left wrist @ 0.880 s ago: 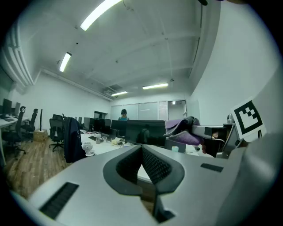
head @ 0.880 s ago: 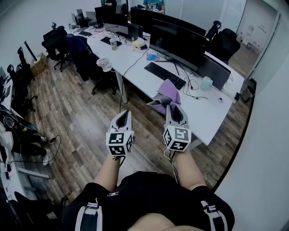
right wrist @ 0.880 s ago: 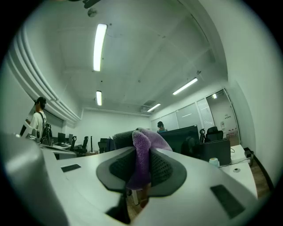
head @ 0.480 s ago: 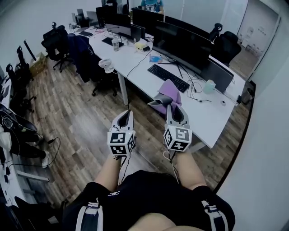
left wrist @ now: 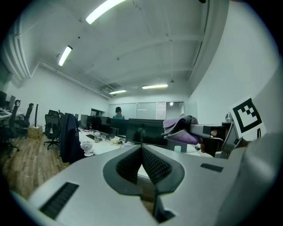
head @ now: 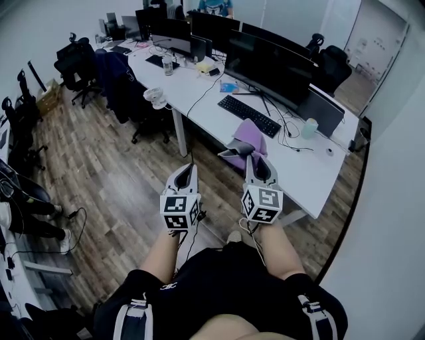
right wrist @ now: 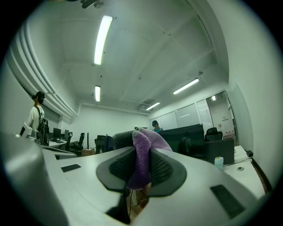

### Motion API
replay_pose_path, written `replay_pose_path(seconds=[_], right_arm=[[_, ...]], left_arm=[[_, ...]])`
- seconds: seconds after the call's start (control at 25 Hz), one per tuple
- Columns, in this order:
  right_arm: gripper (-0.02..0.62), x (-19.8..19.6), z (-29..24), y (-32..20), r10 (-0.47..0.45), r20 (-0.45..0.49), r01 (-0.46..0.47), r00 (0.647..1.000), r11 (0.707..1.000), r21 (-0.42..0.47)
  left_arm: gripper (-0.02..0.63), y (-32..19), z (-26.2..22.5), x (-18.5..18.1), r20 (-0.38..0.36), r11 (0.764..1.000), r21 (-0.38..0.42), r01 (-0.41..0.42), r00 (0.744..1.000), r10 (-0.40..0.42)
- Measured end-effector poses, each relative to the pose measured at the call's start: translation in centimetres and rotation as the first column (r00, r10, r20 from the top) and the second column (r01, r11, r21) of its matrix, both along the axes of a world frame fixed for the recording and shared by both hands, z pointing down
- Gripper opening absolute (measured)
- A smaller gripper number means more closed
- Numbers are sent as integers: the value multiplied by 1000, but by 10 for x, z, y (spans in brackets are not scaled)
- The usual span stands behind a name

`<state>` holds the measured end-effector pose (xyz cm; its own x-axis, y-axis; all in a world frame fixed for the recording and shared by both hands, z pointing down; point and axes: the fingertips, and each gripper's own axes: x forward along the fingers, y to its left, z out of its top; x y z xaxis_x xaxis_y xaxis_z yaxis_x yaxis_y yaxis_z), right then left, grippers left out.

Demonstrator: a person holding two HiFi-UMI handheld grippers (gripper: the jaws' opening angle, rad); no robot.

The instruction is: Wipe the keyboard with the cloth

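A black keyboard (head: 244,111) lies on the white desk (head: 302,174) in front of a wide dark monitor (head: 269,64). My right gripper (head: 251,156) is shut on a purple cloth (head: 246,138), held in the air near the desk's front edge, short of the keyboard. In the right gripper view the purple cloth (right wrist: 142,154) is pinched between the pads and folds over their tips. My left gripper (head: 185,174) hangs over the wooden floor, left of the right one, jaws closed and empty. The left gripper view shows the cloth (left wrist: 180,130) and the right gripper beside it.
On the desk are a small pale cup (head: 306,124), loose cables (head: 285,126) and a second monitor (head: 323,105). A small white fan (head: 153,96) and a chair draped with a dark jacket (head: 118,80) stand left of the desk. A person (head: 218,5) sits far back.
The view has shifted slightly; the desk and keyboard sit a little higher and nearer in the frame. Both grippers keep their places relative to each other, the cloth still held.
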<state>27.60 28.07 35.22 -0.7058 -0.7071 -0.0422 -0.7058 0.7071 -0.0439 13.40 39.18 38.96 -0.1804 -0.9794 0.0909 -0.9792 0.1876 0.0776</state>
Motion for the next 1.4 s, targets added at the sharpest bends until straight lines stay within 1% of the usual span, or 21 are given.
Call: replay_pose_path(seconds=[0.24,0.48,0.72,0.92,1.12,1.4], right_arm=[[89,-30,9,-15,-10,14,10,1000,1000,-1],[89,-65,16,-70,-19,29,19,999,1000,-17],[89,-104,12,-157,-34,39,35,999,999,-19],[89,-123,1,-242,-41,38,42,998,999,-23],[89,-134,6,-323,-44,38,46,998,998,-41],[89,-135,12,-409,-47,45,49,998,997,-66]], left_arm=[[11,-11,10,-31,4,1000,-5,18,1000,-18],[11,-63,14,-62,21,999,-22,26,999,-25],[11,-149,6,-99,39,999,-26,42,998,-41],[11,-234,-6,-118,43,999,-25,45,998,-44],[11,-318,-6,-127,59,998,-43,43,997,-41],[11,-408,-9,-126,81,997,-64,34,996,-29]])
